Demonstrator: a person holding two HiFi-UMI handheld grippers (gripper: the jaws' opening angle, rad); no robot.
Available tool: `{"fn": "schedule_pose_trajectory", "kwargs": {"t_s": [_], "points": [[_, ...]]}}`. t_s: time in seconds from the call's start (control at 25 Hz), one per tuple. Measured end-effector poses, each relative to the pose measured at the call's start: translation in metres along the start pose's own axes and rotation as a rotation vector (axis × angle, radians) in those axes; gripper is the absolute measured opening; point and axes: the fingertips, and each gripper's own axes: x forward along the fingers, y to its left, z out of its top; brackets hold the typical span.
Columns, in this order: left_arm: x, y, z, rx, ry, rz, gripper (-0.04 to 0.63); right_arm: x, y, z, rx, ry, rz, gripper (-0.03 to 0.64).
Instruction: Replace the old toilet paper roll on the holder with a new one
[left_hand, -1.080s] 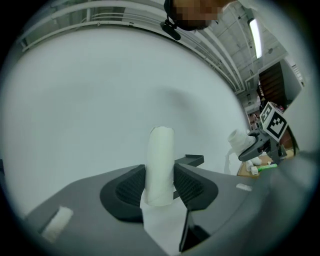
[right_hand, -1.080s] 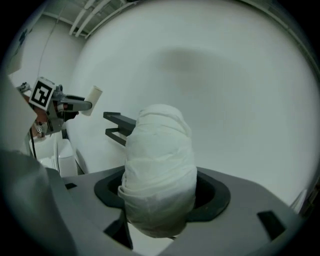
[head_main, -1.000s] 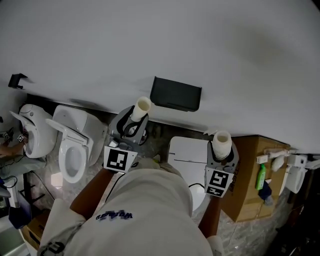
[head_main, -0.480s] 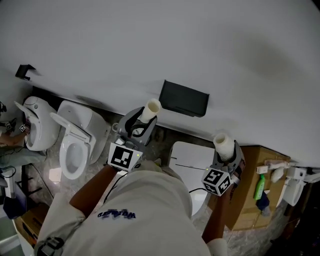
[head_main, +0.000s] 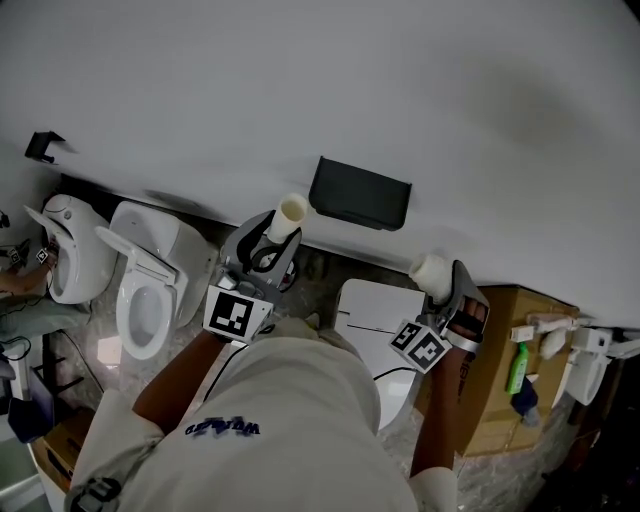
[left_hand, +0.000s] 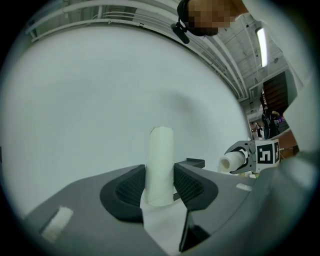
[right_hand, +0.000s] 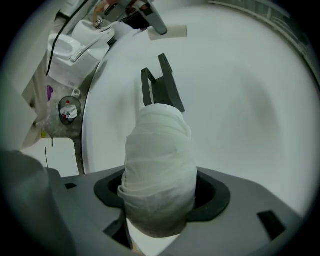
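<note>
Shirt: pale fabric shirt (head_main: 300, 420) of the person, nearest, filling the bottom of the head view.
Left tool: left tool (left_hand: 160, 186) held level, jaws drawn in and pinching a slim off-white paper tube (left_hand: 161, 159) at its lower end.
Tube position: standing out past the jaw tips, top end near the wall holder's lower left corner, apart from it.
Right tool: right tool (right_hand: 161, 197) tilted downward and rolled over, jaws spread wide and clamped round a plump white toilet paper roll (right_hand: 160, 167), loosely wound.
Roll position: below the holder's right end, well short of it.
Floor, centre: white toilet with shut lid (head_main: 375, 310), between the two tools.
Floor, left: white toilet with raised lid (head_main: 150, 290).
Floor, right: brown cardboard box (head_main: 505, 340), green bottle (head_main: 520, 362) beside it.
Wall fixture: black box-shaped holder (head_main: 360, 192) on the white wall (head_main: 350, 90), no roll seen on it.
</note>
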Motion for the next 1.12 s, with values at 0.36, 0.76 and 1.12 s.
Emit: {"fn": "schedule_pose_trajectory", "kwargs": {"t_s": [0.36,0.76,1.12], "points": [[0.002,0.006,-0.002,0.01,0.002,0.009,0.179,0.015,-0.014,0.02,-0.216,-0.041,-0.132,0.304],[0.0,0.001,-0.012,-0.007,0.031,-0.011,0.179,0.028,-0.017,0.036,-0.201,-0.102,-0.405,0.304],[-0.003,0.002,-0.013,-0.001,0.038,0.002,0.179,0.04,-0.009,0.047,-0.264,-0.113,-0.393,0.304]]}}
